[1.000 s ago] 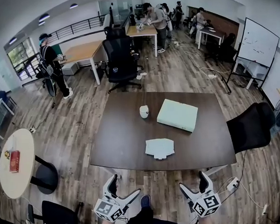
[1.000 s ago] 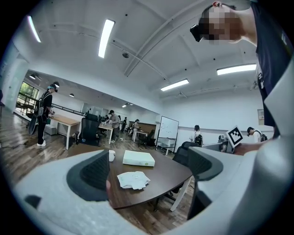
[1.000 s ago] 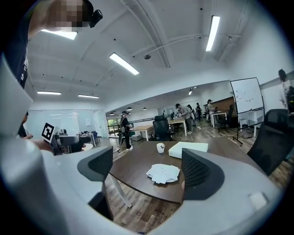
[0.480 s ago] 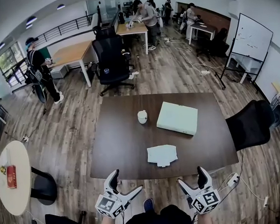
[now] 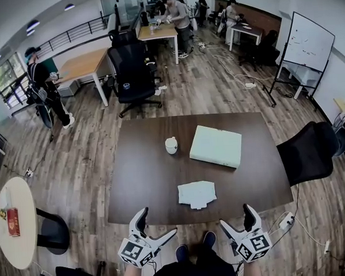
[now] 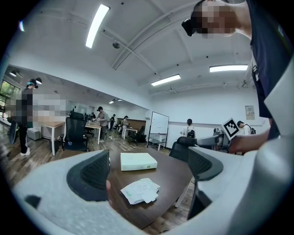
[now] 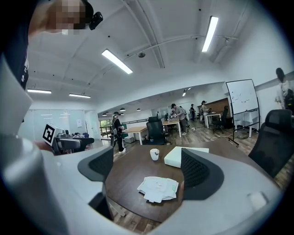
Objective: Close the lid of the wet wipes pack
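The wet wipes pack (image 5: 197, 194) is a white, crumpled flat pack that lies near the front edge of the dark brown table (image 5: 146, 182). It also shows in the left gripper view, wipes pack (image 6: 140, 191), and in the right gripper view, wipes pack (image 7: 158, 188). Whether its lid stands open I cannot tell. My left gripper (image 5: 155, 223) and right gripper (image 5: 235, 216) hover just short of the table's front edge, both open and empty. The pack lies ahead between the jaws of the left gripper (image 6: 147, 167) and the right gripper (image 7: 148, 167), well apart from both.
A pale green flat box (image 5: 215, 146) and a white cup (image 5: 171, 145) stand farther back on the table. A black chair (image 5: 309, 153) is at the table's right end. A round side table (image 5: 12, 221) stands at the left. People work at desks beyond.
The table and pack have come nearer in the head view as I stepped forward. Both grippers have moved towards the table's front edge, still open.
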Demonstrator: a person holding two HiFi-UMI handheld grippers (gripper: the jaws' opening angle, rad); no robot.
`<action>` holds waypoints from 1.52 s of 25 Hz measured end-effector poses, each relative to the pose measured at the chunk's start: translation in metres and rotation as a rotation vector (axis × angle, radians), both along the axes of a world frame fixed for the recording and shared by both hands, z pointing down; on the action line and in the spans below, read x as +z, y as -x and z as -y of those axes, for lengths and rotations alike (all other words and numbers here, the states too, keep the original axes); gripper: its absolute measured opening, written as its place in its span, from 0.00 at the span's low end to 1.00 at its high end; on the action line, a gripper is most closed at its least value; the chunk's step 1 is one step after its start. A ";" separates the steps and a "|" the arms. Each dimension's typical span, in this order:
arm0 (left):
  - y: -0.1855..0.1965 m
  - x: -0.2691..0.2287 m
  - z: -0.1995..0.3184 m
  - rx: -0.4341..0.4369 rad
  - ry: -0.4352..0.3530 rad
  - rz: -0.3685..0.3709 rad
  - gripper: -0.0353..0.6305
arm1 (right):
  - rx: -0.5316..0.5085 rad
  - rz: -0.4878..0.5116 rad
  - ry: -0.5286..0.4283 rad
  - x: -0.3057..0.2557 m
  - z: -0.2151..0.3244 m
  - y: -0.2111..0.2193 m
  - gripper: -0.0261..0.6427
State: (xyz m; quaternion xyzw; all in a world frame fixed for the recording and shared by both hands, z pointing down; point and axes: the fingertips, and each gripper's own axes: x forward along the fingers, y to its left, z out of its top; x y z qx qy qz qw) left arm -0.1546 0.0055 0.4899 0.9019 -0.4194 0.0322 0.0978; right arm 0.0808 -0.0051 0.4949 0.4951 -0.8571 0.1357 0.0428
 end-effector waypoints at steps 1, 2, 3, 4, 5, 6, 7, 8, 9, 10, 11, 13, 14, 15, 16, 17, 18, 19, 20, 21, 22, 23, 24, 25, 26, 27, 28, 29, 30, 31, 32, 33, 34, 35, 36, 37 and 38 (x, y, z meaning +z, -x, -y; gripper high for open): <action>-0.004 0.003 0.005 0.000 0.001 0.011 0.84 | -0.011 -0.004 0.002 0.003 0.006 -0.002 0.75; -0.008 0.005 0.009 0.000 0.004 0.021 0.84 | -0.022 -0.006 0.005 0.005 0.012 -0.004 0.75; -0.012 0.006 0.014 0.000 0.006 0.026 0.84 | -0.032 -0.004 0.007 0.006 0.017 -0.006 0.75; -0.016 0.007 0.018 -0.002 0.008 0.029 0.84 | -0.041 0.002 0.010 0.007 0.023 -0.009 0.75; -0.020 0.008 0.024 -0.006 0.009 0.030 0.84 | -0.048 0.009 0.013 0.007 0.030 -0.012 0.75; -0.025 0.009 0.029 -0.011 0.011 0.030 0.84 | -0.056 0.013 0.015 0.007 0.037 -0.016 0.75; -0.029 0.009 0.035 -0.018 0.011 0.029 0.84 | -0.065 0.014 0.017 0.007 0.044 -0.020 0.74; -0.034 0.009 0.041 -0.024 0.013 0.029 0.84 | -0.074 0.012 0.019 0.008 0.052 -0.025 0.74; -0.039 0.009 0.047 -0.030 0.014 0.029 0.84 | -0.084 0.010 0.021 0.008 0.059 -0.030 0.74; -0.044 0.009 0.052 -0.034 0.016 0.032 0.84 | -0.093 0.010 0.023 0.009 0.066 -0.034 0.74; -0.049 0.009 0.058 -0.040 0.018 0.036 0.84 | -0.101 0.011 0.025 0.010 0.073 -0.038 0.74; -0.055 0.012 0.069 -0.059 0.022 0.043 0.84 | -0.118 0.011 0.025 0.012 0.088 -0.046 0.74; -0.058 0.013 0.075 -0.069 0.023 0.045 0.84 | -0.128 0.009 0.024 0.013 0.096 -0.048 0.74; -0.060 0.014 0.079 -0.078 0.023 0.045 0.84 | -0.136 0.007 0.022 0.015 0.102 -0.051 0.74; -0.063 0.014 0.083 -0.084 0.023 0.045 0.84 | -0.144 0.005 0.021 0.016 0.108 -0.053 0.74; -0.066 0.014 0.086 -0.087 0.022 0.047 0.84 | -0.150 0.006 0.020 0.016 0.114 -0.056 0.74; -0.069 0.013 0.089 -0.089 0.019 0.051 0.84 | -0.158 0.009 0.019 0.016 0.119 -0.057 0.74; -0.071 0.013 0.093 -0.094 0.017 0.055 0.84 | -0.169 0.012 0.018 0.016 0.124 -0.058 0.74; -0.073 0.014 0.096 -0.100 0.016 0.058 0.84 | -0.183 0.013 0.018 0.016 0.128 -0.058 0.74; -0.075 0.015 0.100 -0.106 0.018 0.059 0.84 | -0.196 0.012 0.020 0.017 0.131 -0.058 0.74; -0.078 0.016 0.103 -0.112 0.020 0.059 0.84 | -0.208 0.012 0.023 0.019 0.135 -0.059 0.74; -0.080 0.017 0.105 -0.116 0.022 0.058 0.84 | -0.218 0.014 0.029 0.021 0.138 -0.060 0.74; -0.082 0.018 0.108 -0.117 0.024 0.060 0.84 | -0.226 0.019 0.035 0.024 0.141 -0.061 0.74; -0.083 0.020 0.110 -0.115 0.025 0.063 0.84 | -0.231 0.026 0.041 0.025 0.144 -0.060 0.74; -0.082 0.021 0.112 -0.111 0.027 0.068 0.84 | -0.236 0.030 0.044 0.026 0.147 -0.058 0.74; -0.080 0.023 0.113 -0.105 0.029 0.073 0.84 | -0.239 0.028 0.043 0.027 0.149 -0.054 0.74; -0.078 0.024 0.115 -0.098 0.032 0.078 0.84 | -0.239 0.021 0.040 0.027 0.151 -0.051 0.74; -0.076 0.026 0.116 -0.090 0.034 0.085 0.84 | -0.237 0.015 0.038 0.027 0.153 -0.048 0.74; -0.074 0.028 0.119 -0.080 0.038 0.096 0.84 | -0.233 0.013 0.037 0.026 0.155 -0.046 0.74; -0.073 0.032 0.122 -0.067 0.042 0.112 0.84 | -0.227 0.013 0.039 0.027 0.157 -0.044 0.74; -0.073 0.037 0.125 -0.052 0.047 0.134 0.84 | -0.219 0.014 0.041 0.029 0.160 -0.042 0.74; -0.071 0.044 0.127 -0.033 0.054 0.160 0.83 | -0.210 0.018 0.045 0.032 0.162 -0.040 0.74; -0.069 0.052 0.129 -0.013 0.064 0.189 0.83 | -0.202 0.024 0.051 0.034 0.162 -0.036 0.74; -0.066 0.061 0.129 0.007 0.074 0.216 0.83 | -0.195 0.032 0.055 0.036 0.162 -0.031 0.74; -0.063 0.068 0.130 0.025 0.079 0.240 0.83 | -0.191 0.038 0.056 0.038 0.162 -0.026 0.74; -0.062 0.072 0.132 0.043 0.077 0.258 0.83 | -0.189 0.039 0.056 0.038 0.163 -0.021 0.74; -0.062 0.075 0.135 0.061 0.074 0.275 0.83 | -0.186 0.037 0.055 0.039 0.164 -0.017 0.74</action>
